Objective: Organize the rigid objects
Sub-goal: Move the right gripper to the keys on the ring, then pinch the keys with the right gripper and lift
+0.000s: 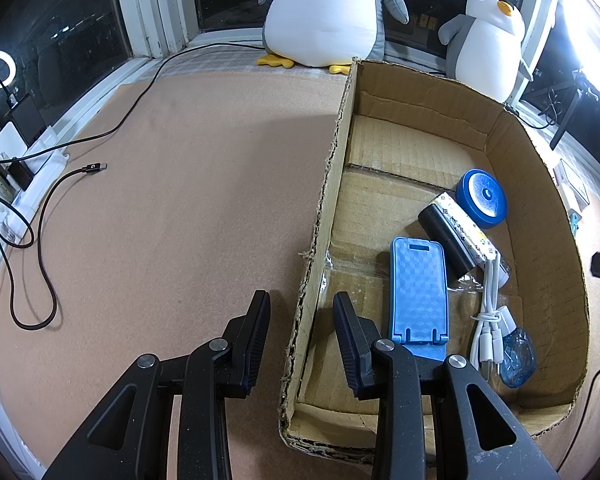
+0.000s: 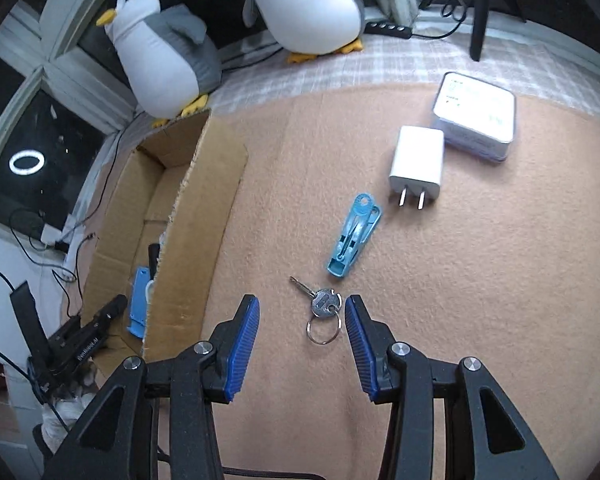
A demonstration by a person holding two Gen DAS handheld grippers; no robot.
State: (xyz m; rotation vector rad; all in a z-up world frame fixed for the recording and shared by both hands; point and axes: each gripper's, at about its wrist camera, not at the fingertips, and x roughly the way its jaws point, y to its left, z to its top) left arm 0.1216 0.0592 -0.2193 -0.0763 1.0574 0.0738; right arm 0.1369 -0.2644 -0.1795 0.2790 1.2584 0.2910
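- The right gripper is held with its jaws spread wide and nothing between the pads; it hangs low over the table, and the key lies in the gap, nearer the right-hand finger.
- The step in hand is judged to be the pickup of the key, which lies flat on the felt-like cover with its ring toward the gripper and its blade pointing away to the left.
- A flat key gives little edge to pinch, so the pads are best lowered until they nearly touch the cover and closed across the round head rather than the thin blade or the loose ring.
- The gripper should first be shifted slightly right so that the head sits centred; otherwise the key may be pushed aside.
- The blue clip just beyond should be left undisturbed during the closing.
- The left gripper is likewise open and empty, straddling the left wall of the cardboard box, where a blue phone stand already lies.
- The key is then best carried over the box wall before release.
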